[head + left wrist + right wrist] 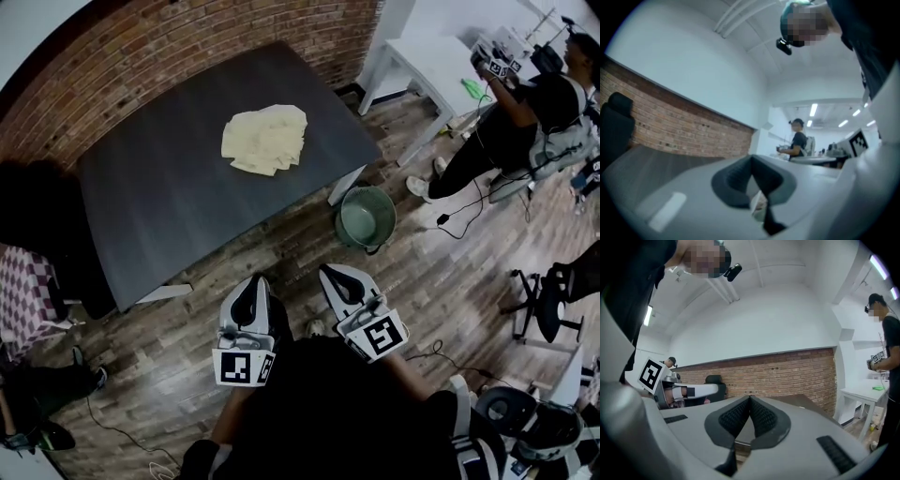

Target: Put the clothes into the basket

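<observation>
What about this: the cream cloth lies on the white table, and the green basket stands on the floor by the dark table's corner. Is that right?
No. The head view shows the cream cloth on the dark table, not the white one. The green basket does stand on the floor by that table's corner.

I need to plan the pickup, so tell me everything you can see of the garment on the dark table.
The garment is pale cream-yellow cloth that looks thin and soft. It lies in a flat, loosely folded heap with overlapping layers and uneven edges. It rests on the dark grey table, on the side nearer the brick wall and toward the end by the green basket. Only the tabletop touches it. What kind of garment it is cannot be told.
</observation>
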`<state>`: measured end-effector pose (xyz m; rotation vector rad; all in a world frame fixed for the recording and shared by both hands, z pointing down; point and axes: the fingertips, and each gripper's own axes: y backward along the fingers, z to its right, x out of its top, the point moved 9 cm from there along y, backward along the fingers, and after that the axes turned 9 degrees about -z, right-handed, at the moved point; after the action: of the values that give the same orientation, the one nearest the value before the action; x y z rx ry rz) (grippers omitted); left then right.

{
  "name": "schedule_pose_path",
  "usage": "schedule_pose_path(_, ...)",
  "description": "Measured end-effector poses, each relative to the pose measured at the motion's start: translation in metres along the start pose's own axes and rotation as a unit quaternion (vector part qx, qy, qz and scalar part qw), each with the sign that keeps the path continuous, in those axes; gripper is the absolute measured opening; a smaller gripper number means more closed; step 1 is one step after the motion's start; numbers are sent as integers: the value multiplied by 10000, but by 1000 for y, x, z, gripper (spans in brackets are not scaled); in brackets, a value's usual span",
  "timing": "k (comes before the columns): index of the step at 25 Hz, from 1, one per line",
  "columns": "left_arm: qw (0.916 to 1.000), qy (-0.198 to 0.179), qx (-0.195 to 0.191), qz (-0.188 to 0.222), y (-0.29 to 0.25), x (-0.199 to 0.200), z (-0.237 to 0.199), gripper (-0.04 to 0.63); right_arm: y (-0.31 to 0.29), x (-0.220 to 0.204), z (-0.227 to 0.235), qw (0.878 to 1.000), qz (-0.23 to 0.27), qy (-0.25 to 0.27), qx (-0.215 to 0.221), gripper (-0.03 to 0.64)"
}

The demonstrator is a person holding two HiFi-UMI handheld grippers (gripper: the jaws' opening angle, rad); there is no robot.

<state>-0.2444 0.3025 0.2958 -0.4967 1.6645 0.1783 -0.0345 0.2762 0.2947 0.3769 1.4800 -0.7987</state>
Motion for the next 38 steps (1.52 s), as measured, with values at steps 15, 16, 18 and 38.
schedule_pose_path(15,9973,-33,-672,-282,-71,36,-127,5,-137,42,10,9992,-249,114,-294,8)
schedule_pose_path(16,9971,-49,-700,-287,-73,37,-132,5,-142,42,10,9990,-276,136,-335,8)
schedule_pose_path(18,9967,-99,-751,-288,-79,37,-145,5,-154,43,11,9985,-311,153,-413,8)
schedule_pose_path(38,9969,-15,-620,-478,-153,41,-193,5,-247,30,73,9961,-873,-12,-132,51)
